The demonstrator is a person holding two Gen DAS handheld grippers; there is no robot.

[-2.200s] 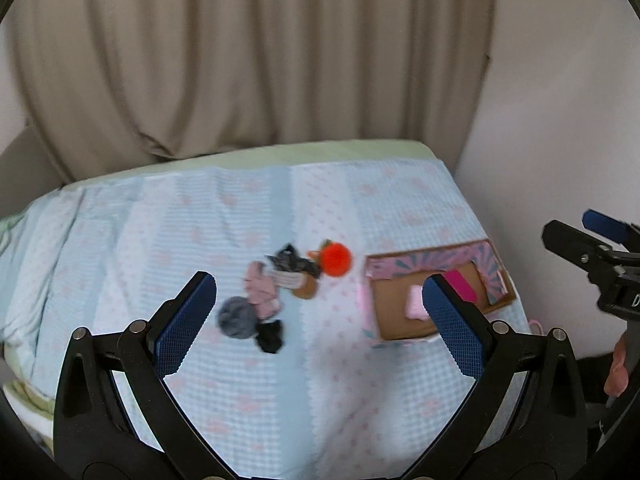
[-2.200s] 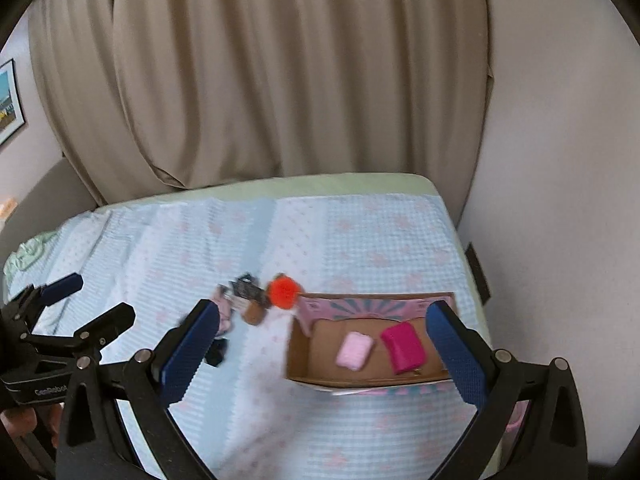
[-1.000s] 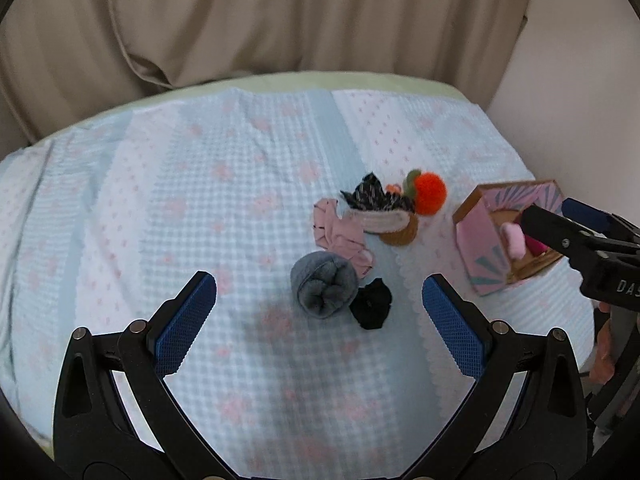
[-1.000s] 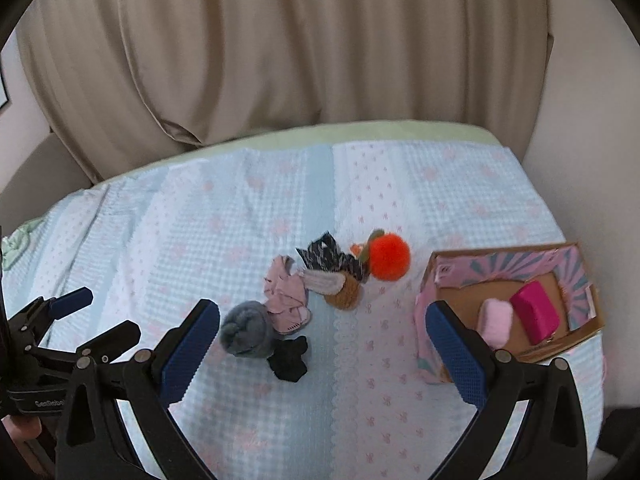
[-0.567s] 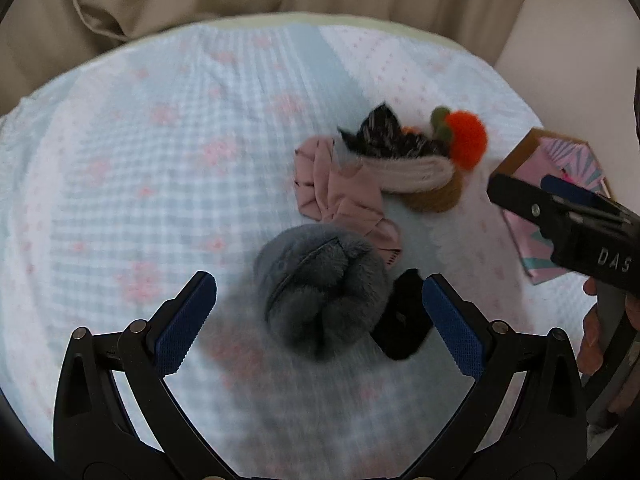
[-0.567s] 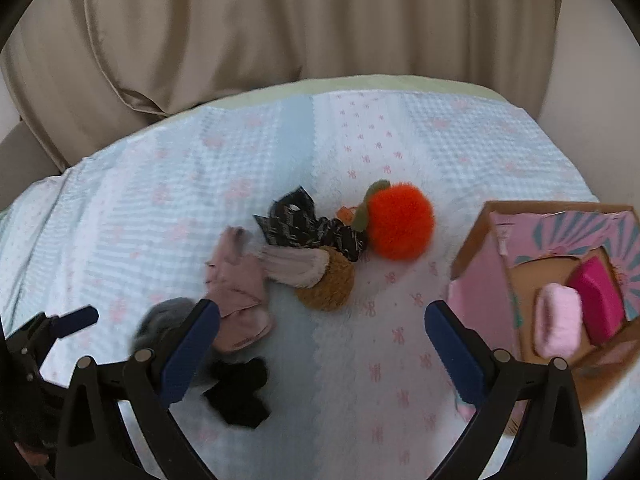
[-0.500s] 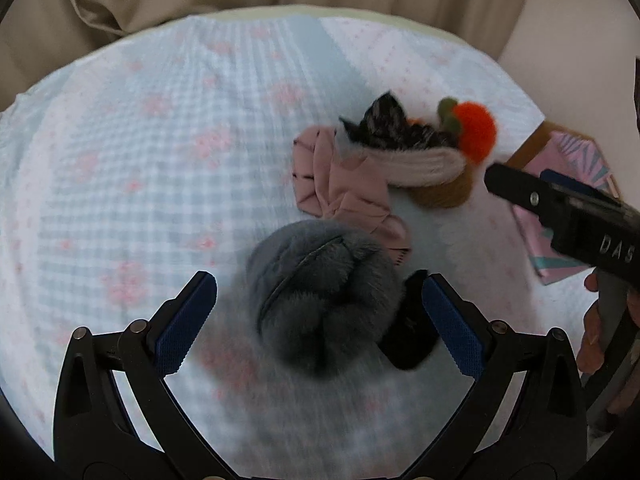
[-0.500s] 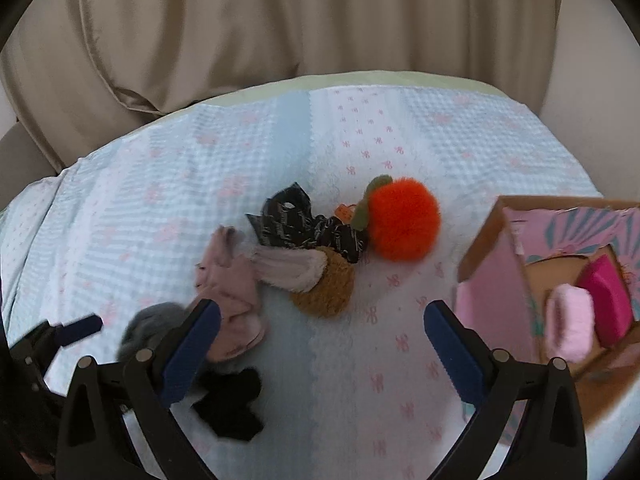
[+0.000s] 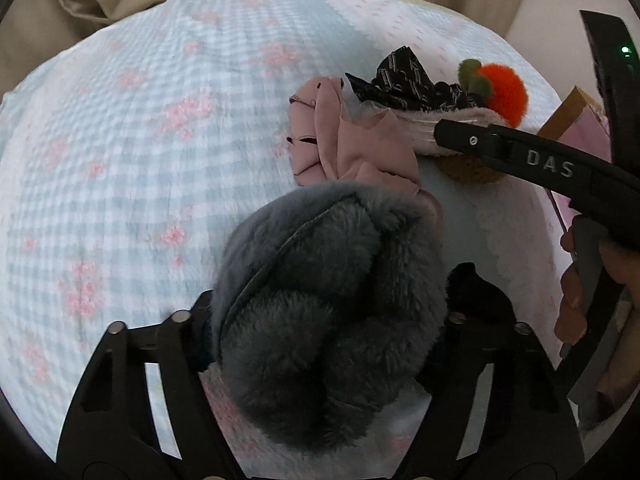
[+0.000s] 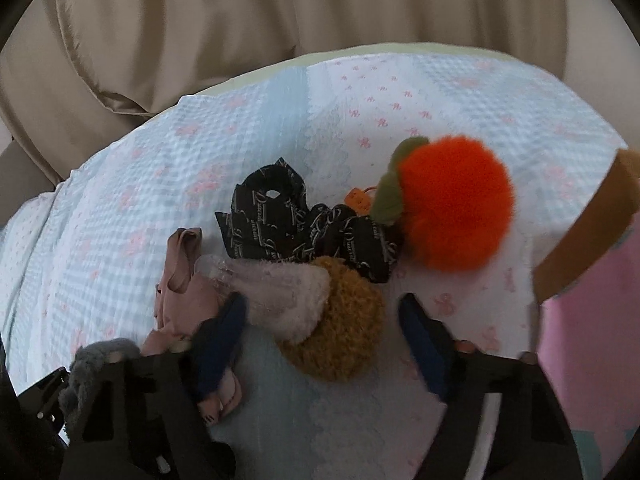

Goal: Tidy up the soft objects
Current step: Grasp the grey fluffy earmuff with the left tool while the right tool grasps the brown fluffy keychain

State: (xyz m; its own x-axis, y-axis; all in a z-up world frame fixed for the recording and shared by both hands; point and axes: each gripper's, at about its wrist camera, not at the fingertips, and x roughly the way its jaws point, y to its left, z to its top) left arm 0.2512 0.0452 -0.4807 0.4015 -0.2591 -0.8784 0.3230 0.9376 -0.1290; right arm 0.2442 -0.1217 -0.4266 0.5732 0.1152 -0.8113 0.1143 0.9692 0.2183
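A fluffy grey ball (image 9: 332,304) fills the space between the fingers of my left gripper (image 9: 328,320); the fingertips are hidden in its fur, so the jaws look closed in on it. It also shows at the lower left of the right wrist view (image 10: 96,360). My right gripper (image 10: 320,332) has its jaws partly closed around a brown and cream fluffy piece (image 10: 336,320), its blue fingertips (image 10: 220,332) on either side of it. A pink cloth (image 9: 344,144), a black printed scrunchie (image 10: 288,224) and an orange pompom (image 10: 456,204) lie around them.
A small black item (image 9: 476,292) lies right of the grey ball. A pink cardboard box (image 10: 592,280) stands at the right. All rest on a bed with a light blue checked cover (image 9: 140,140). A beige curtain (image 10: 280,12) hangs behind.
Both grippers dropped low over the pile. The left jaws closed in on the grey ball. The right jaws narrowed around the brown and cream piece.
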